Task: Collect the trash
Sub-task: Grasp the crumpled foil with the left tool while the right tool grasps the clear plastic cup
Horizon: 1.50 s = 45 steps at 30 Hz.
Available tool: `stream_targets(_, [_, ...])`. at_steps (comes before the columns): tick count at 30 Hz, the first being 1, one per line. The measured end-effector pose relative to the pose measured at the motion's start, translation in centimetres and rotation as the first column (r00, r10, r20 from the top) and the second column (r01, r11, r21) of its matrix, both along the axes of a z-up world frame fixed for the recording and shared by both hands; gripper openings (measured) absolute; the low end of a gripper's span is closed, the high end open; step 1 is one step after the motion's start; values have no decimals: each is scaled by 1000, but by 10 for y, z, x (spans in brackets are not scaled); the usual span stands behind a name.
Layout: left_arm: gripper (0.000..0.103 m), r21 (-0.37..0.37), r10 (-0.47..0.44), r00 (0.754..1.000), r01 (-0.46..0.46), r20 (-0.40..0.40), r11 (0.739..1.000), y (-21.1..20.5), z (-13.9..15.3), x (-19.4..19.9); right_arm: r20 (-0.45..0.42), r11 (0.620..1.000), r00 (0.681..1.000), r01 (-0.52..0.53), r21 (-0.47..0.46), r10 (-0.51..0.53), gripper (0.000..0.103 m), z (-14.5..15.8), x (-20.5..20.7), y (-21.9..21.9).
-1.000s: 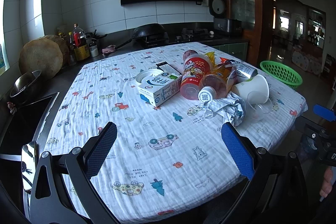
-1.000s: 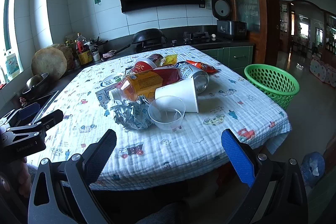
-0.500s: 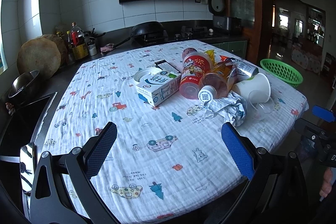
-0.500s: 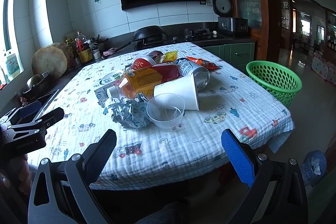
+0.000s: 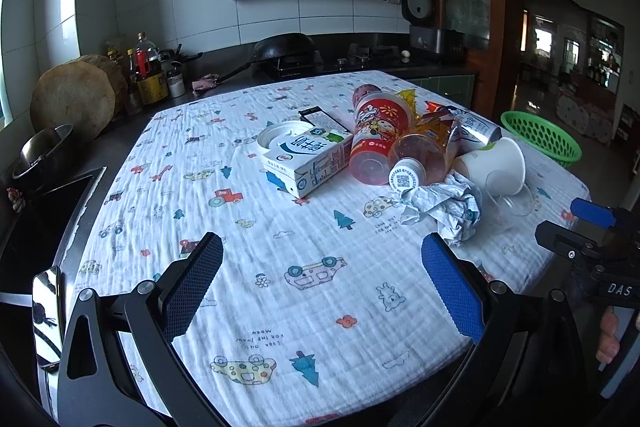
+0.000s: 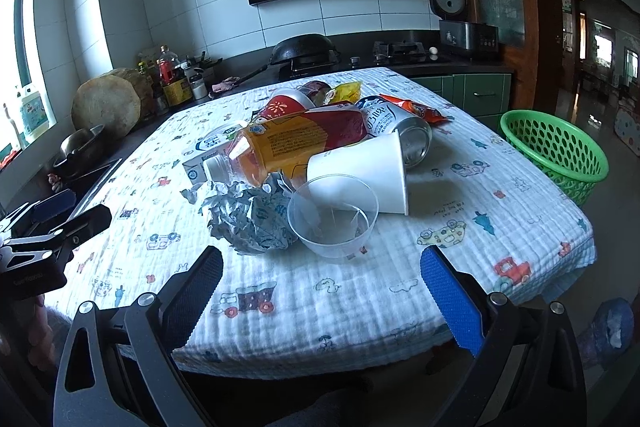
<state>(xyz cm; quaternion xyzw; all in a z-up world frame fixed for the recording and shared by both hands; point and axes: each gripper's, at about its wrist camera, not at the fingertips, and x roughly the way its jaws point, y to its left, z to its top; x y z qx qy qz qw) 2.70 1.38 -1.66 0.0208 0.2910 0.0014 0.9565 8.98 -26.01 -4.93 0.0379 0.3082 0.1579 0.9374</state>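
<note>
Progress looks like zero: nothing collected as far as I can see. All the trash sits in one heap on the table [image 6: 460, 267], cartoon-print cloth over it. The green basket [image 6: 556, 151] stands on the floor off the far right corner, well apart from the heap; what shows of its inside looks empty, though the bottom is out of sight.

Heap, big to small:
- red-label tub [image 5: 378, 135], on its side
- orange bottle [image 6: 296, 143], lying across the pile, cap toward the camera
- milk carton [image 5: 306, 161], left edge of the heap
- white paper cup [image 6: 360, 171], tipped over, touching the bottle
- metal can [image 6: 404, 135], behind the cup
- crumpled wrapper [image 6: 248, 215], just beside the clear plastic cup [image 6: 332, 219]
- snack packets at the back, only partly visible

Left gripper [image 5: 322, 283]: jaws apart, empty, hovering over bare cloth short of the heap. Right gripper [image 6: 321, 291]: jaws apart, empty, at the near table edge with the clear cup between its fingers' line of sight.

Left to do, my read: every item, one at a time, into the basket. Clear cup or wrapper is the closest first pick for the right side.
</note>
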Motion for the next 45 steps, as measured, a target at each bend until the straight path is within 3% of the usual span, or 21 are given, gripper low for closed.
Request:
stream_targets(5, [98, -11, -8, 1000, 8, -6, 1000, 0, -1, 4, -15, 1000, 1000, -7, -8, 7, 94, -7, 20, 3])
stream_targets(8, [98, -13, -18, 1000, 18, -10, 1000, -2, -3, 7, -38, 1000, 999, -18, -2, 18, 85, -12, 33, 5])
stream_targets(16, [98, -45, -38, 999, 37, -35, 998, -5, -5, 18, -74, 1000, 997, -8, 3, 8, 79, -25, 59, 6])
stream_targets(23, [98, -54, -74, 997, 72, -39, 996, -17, -5, 24, -88, 1000, 996, -18, 25, 20, 62, -28, 66, 6])
stream_targets(36, [98, -182, -142, 985, 123, -96, 976, -41, -20, 55, -40, 999, 999, -3, 46, 4, 61, -12, 34, -12])
stream_targets(40, [97, -266, -158, 978, 118, -136, 957, -49, -32, 73, -23, 999, 1000, 21, 48, -20, 61, -7, 18, -23])
stream_targets(45, [97, -305, -147, 978, 97, -148, 948, -62, -40, 90, -11, 997, 999, 49, 58, -48, 61, -4, 6, -34])
